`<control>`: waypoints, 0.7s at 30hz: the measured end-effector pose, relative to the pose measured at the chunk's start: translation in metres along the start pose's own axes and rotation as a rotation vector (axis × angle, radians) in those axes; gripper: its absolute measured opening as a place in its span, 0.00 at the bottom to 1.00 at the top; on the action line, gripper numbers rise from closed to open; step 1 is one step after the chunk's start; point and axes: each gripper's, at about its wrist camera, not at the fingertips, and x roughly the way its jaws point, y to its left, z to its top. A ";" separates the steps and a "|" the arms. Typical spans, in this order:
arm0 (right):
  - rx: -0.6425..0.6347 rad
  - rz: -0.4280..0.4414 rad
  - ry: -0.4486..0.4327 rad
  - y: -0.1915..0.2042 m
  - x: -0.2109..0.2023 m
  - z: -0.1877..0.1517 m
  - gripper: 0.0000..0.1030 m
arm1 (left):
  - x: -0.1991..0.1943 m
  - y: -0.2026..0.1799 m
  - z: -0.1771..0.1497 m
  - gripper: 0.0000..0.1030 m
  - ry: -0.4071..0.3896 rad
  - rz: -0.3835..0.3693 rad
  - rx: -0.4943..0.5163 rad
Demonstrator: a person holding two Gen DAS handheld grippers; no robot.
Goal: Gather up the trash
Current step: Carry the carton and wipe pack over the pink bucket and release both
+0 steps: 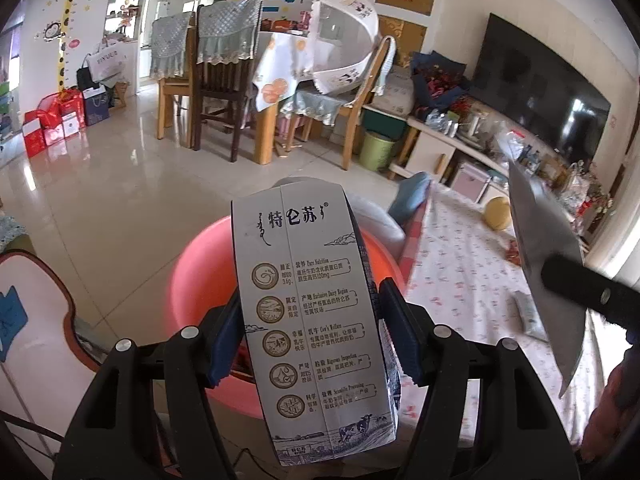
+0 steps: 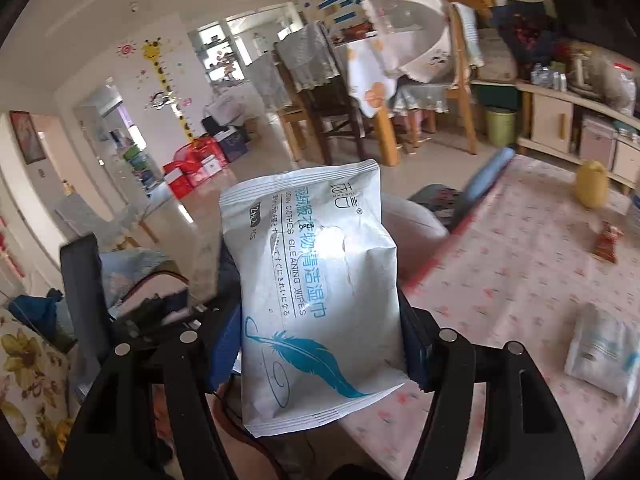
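My left gripper (image 1: pixel 310 336) is shut on a grey milk carton (image 1: pixel 312 320) and holds it upright above a pink plastic basin (image 1: pixel 200 280). My right gripper (image 2: pixel 316 328) is shut on a white wet-wipes packet (image 2: pixel 316 280) with a blue feather print, held up in the air beside the table. The same packet shows edge-on at the right of the left wrist view (image 1: pixel 548 272). Another white packet (image 2: pixel 604 356) and a red snack wrapper (image 2: pixel 608 242) lie on the table's floral cloth (image 2: pixel 500 280).
A yellow bottle (image 2: pixel 592 184) stands at the table's far edge. A green bin (image 1: pixel 376 150) sits by the TV cabinet (image 1: pixel 432 152). Dining chairs and a table (image 1: pixel 224 92) stand across the tiled floor (image 1: pixel 100 200). Red gift boxes (image 1: pixel 52 124) line the left wall.
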 end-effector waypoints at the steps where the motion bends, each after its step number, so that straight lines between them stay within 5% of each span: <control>1: -0.006 0.011 0.007 0.007 0.010 0.004 0.65 | 0.002 0.002 0.000 0.64 0.002 0.006 0.002; 21: -0.059 0.013 0.107 0.044 0.109 0.014 0.65 | 0.039 0.040 0.001 0.63 0.050 0.072 0.005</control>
